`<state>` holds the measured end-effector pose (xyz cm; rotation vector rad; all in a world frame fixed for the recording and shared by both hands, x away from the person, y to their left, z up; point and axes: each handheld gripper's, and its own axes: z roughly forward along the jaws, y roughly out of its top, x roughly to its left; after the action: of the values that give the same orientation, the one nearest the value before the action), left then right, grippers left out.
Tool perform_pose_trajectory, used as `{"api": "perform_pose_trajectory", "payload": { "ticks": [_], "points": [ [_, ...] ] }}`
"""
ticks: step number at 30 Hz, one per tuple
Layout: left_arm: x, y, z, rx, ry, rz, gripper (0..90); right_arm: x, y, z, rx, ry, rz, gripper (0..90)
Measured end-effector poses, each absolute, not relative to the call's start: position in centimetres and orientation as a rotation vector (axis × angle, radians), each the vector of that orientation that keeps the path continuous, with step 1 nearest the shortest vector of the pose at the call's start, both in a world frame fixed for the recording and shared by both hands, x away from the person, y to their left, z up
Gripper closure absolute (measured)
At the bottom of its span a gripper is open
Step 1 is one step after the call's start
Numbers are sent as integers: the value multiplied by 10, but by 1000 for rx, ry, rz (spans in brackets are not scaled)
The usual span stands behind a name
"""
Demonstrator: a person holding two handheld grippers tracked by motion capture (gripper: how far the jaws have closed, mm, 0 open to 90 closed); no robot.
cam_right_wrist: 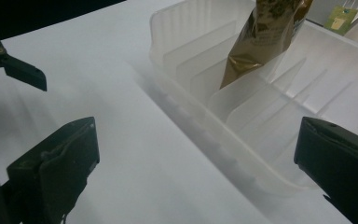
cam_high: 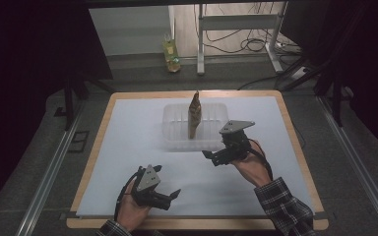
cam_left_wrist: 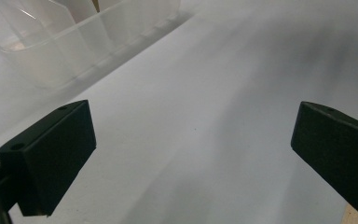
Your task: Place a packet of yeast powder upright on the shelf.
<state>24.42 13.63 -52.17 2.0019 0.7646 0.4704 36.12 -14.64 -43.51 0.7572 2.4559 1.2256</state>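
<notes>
A clear plastic bin (cam_high: 173, 133) with ribbed dividers stands at the back middle of the white sheet. A brown-gold pouch (cam_high: 194, 116) stands upright in one slot; the right gripper view shows its lower part (cam_right_wrist: 261, 42) between the dividers of the bin (cam_right_wrist: 200, 116). My right gripper (cam_high: 210, 156) hovers open just in front of the bin's right corner, with nothing between its jaws (cam_right_wrist: 196, 158). Near the table's front edge my left gripper (cam_high: 168, 183) is wide open and empty (cam_left_wrist: 193, 135), pointing towards the bin (cam_left_wrist: 51, 51). One of its fingers (cam_right_wrist: 24, 71) shows far off in the right gripper view.
The white sheet (cam_high: 128, 147) covers a wooden table (cam_high: 297, 147). On the floor beyond it stands a yellow-green bottle (cam_high: 171, 56). A desk frame (cam_high: 200, 49) with loose cables (cam_high: 248, 44) is behind it. Dark curtains flank both sides.
</notes>
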Motion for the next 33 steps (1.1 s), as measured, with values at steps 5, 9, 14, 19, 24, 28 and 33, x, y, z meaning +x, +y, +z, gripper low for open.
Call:
{"api": "perform_pose_trajectory", "payload": {
  "ticks": [5, 9, 14, 19, 24, 28, 33],
  "points": [
    [244, 134, -524, 2035, 759, 479, 1, 355, -154, -439, 768, 2454, 1247, 0],
    [244, 134, -523, 2034, 758, 484, 1, 352, -161, -439, 765, 2445, 1257, 0],
    [244, 135, -523, 2029, 762, 484, 0, 345, -169, -440, 764, 2439, 1245, 0],
    [244, 134, -523, 2031, 763, 487, 0, 339, -177, -441, 765, 2435, 1240, 0],
    [244, 135, -523, 2027, 764, 488, 0, 331, -185, -443, 771, 2432, 1234, 0],
    [244, 135, -523, 2027, 763, 489, 0, 326, -192, -445, 773, 2423, 1235, 0],
    [244, 135, -523, 2028, 763, 488, 0, 318, -202, -447, 774, 2417, 1233, 0]
  ]
}}
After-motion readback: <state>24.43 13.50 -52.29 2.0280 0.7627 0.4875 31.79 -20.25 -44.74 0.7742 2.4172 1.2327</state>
